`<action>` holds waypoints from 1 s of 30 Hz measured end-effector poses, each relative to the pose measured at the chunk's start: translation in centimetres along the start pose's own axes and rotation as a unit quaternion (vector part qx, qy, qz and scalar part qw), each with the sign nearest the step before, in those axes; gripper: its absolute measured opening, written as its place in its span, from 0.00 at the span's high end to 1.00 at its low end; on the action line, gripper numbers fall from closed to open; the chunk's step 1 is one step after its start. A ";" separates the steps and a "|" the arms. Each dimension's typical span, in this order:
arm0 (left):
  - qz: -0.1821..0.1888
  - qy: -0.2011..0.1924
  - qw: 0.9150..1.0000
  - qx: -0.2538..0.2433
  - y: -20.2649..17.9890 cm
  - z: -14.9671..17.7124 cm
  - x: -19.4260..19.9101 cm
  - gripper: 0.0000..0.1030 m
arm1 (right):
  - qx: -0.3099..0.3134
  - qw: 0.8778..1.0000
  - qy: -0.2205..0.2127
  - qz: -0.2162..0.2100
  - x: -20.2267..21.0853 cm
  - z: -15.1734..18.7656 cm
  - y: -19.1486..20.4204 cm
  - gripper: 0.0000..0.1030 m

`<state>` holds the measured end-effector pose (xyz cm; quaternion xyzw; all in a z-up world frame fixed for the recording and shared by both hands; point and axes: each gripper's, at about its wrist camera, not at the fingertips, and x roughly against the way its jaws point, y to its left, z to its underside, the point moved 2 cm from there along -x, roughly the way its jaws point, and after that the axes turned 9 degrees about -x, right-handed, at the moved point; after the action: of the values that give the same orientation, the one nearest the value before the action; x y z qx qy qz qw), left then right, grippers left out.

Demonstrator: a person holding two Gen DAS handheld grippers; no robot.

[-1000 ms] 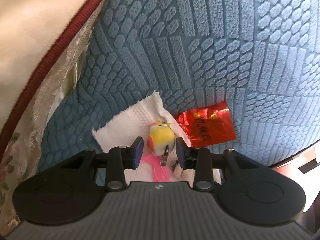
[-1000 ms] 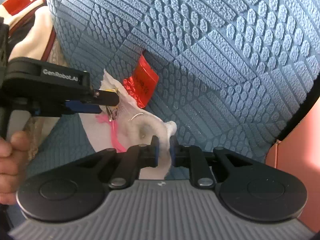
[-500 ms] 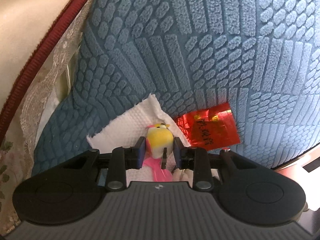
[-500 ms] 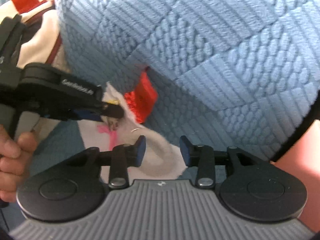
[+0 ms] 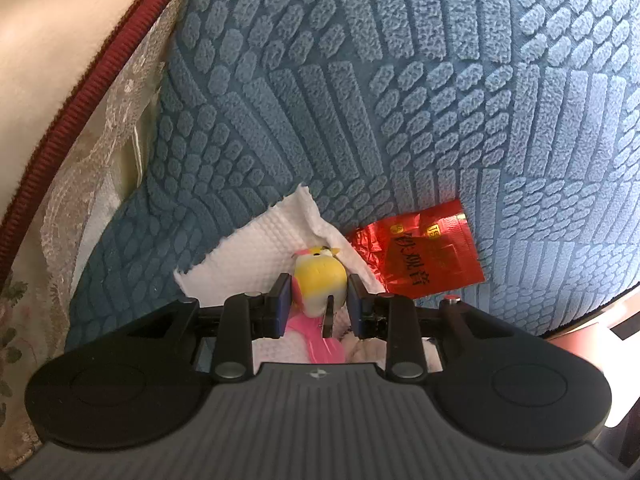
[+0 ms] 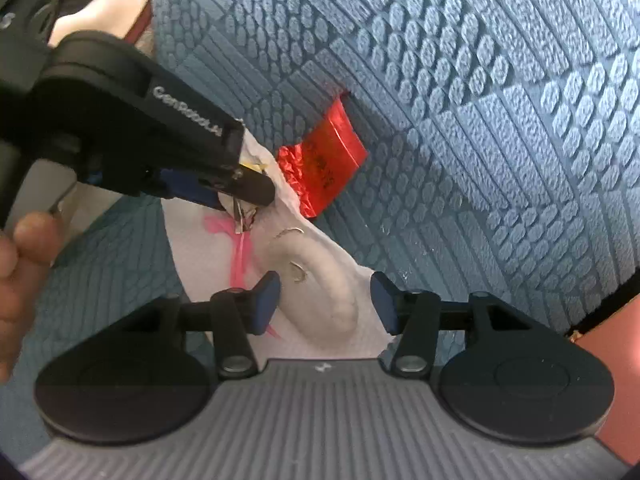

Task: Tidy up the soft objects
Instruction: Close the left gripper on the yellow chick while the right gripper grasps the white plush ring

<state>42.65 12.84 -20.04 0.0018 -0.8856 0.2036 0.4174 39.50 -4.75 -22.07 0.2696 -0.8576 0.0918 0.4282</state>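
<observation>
Your left hand-held gripper (image 5: 319,304) closed its jaws onto the yellow plush toy (image 5: 319,286), which lay on the white tissue (image 5: 256,252) on the blue sofa (image 5: 400,100); your right hand-held gripper (image 6: 325,300) had just opened, straddling the cream soft piece (image 6: 324,288) without pressing. Both pointed steeply down, so the toy looked ready to lift

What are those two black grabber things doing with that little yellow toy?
A person is tidying soft things on a blue sofa. The left gripper is closed around the yellow toy, which sits on a white tissue. The right gripper has just been opening and closing a little; its jaws now stand open around a white sock without pinching it. A red packet lies nearby.
</observation>
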 end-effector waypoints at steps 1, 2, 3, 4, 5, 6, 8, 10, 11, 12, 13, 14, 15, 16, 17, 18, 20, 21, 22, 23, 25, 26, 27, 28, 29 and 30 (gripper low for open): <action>0.000 0.000 1.000 -0.001 0.1 0.0 0.0 0.67 | 0.001 1.000 -0.002 0.001 0.0 0.0 0.1 0.68; -0.004 0.000 1.000 0.002 0.3 0.1 0.0 0.67 | -0.005 1.000 -0.003 -0.002 0.2 -0.1 0.1 0.76; -0.006 0.002 1.000 0.007 0.5 0.1 0.0 0.67 | -0.012 1.000 -0.003 -0.003 0.0 -0.1 0.2 0.87; -0.005 0.003 1.000 0.010 0.7 0.1 0.0 0.67 | -0.020 1.000 -0.003 -0.002 0.2 -0.3 0.2 0.88; -0.002 0.001 1.000 0.012 0.8 0.1 0.1 0.67 | -0.023 1.000 -0.007 -0.001 0.6 -0.2 0.1 0.88; -0.002 -0.002 1.000 0.010 0.8 0.1 0.3 0.67 | -0.026 1.000 -0.009 -0.001 0.7 -0.3 0.1 0.89; -0.004 -0.006 1.000 0.004 0.7 0.1 0.6 0.67 | -0.036 0.999 -0.008 -0.003 1.2 -0.7 -0.1 0.89; -0.010 -0.005 1.000 0.001 0.8 0.1 0.8 0.67 | -0.057 0.998 -0.006 -0.005 1.5 -1.1 -0.5 0.89; -0.011 -0.005 1.000 0.001 0.8 0.1 0.8 0.67 | -0.070 0.998 -0.002 -0.007 1.7 -1.3 -0.7 0.89; -0.012 -0.006 1.000 0.002 0.8 0.1 1.0 0.67 | -0.079 0.997 -0.002 -0.008 1.9 -1.5 -0.8 0.89; -0.012 -0.006 1.000 0.004 0.8 0.1 1.1 0.67 | -0.084 0.996 -0.005 -0.009 2.2 -1.6 -0.7 0.89; -0.011 -0.006 1.000 0.004 0.8 0.2 1.2 0.67 | -0.084 0.996 -0.007 -0.008 2.5 -1.7 -0.7 0.89; -0.011 -0.007 1.000 0.002 0.6 0.3 1.4 0.67 | -0.083 0.996 -0.010 -0.006 2.9 -1.9 -0.6 0.89; -0.012 -0.008 1.000 -0.001 0.2 0.5 1.7 0.67 | -0.081 0.997 -0.014 -0.004 3.3 -2.0 -0.5 0.89; -0.012 -0.010 1.000 -0.006 0.0 0.5 2.0 0.67 | -0.080 0.997 -0.019 -0.001 3.7 -2.1 -0.4 0.89; -0.013 -0.013 1.000 -0.008 -0.2 0.6 2.3 0.67 | -0.083 0.996 -0.023 0.002 4.2 -2.2 -0.3 0.89; -0.013 -0.016 1.000 -0.011 -0.5 0.9 2.8 0.67 | -0.089 0.996 -0.028 0.001 5.0 -2.5 -0.3 0.89; -0.011 -0.017 1.000 -0.012 -0.7 1.1 3.1 0.67 | -0.090 0.995 -0.031 0.002 5.4 -2.5 -0.3 0.89; -0.009 -0.017 1.000 -0.013 -0.8 1.3 3.4 0.67 | -0.090 0.995 -0.032 0.005 5.8 -2.6 -0.2 0.89; -0.008 -0.017 1.000 -0.014 -0.9 1.6 3.6 0.67 | -0.089 0.995 -0.032 0.008 6.5 -3.0 -0.4 0.89; -0.008 -0.017 1.000 -0.020 -1.3 2.3 4.3 0.67 | -0.088 0.995 -0.035 0.013 7.6 -2.7 -0.3 0.89; -0.010 -0.017 0.999 -0.025 -1.6 2.7 4.6 0.67 | -0.086 0.996 -0.036 0.017 7.9 -2.6 -0.1 0.89; -0.012 -0.018 0.999 -0.032 -2.2 3.0 4.8 0.67 | -0.084 0.996 -0.036 0.021 7.1 -2.2 -0.4 0.89; -0.014 -0.020 0.999 -0.040 -2.4 3.2 5.1 0.67 | -0.083 0.996 -0.034 0.027 7.5 -2.0 -0.3 0.89; -0.017 -0.022 0.999 -0.046 -2.6 3.5 5.5 0.67 | -0.083 0.995 -0.034 0.032 7.8 -1.8 -0.2 0.89; -0.018 -0.025 0.998 -0.051 -2.4 3.6 5.9 0.67 | -0.087 0.995 -0.033 0.034 8.1 -1.5 -0.1 0.89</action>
<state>36.52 10.34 -16.85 0.0014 -0.9046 0.1508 0.3986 36.68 -7.36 -14.80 0.2046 -0.8847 0.0224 0.4183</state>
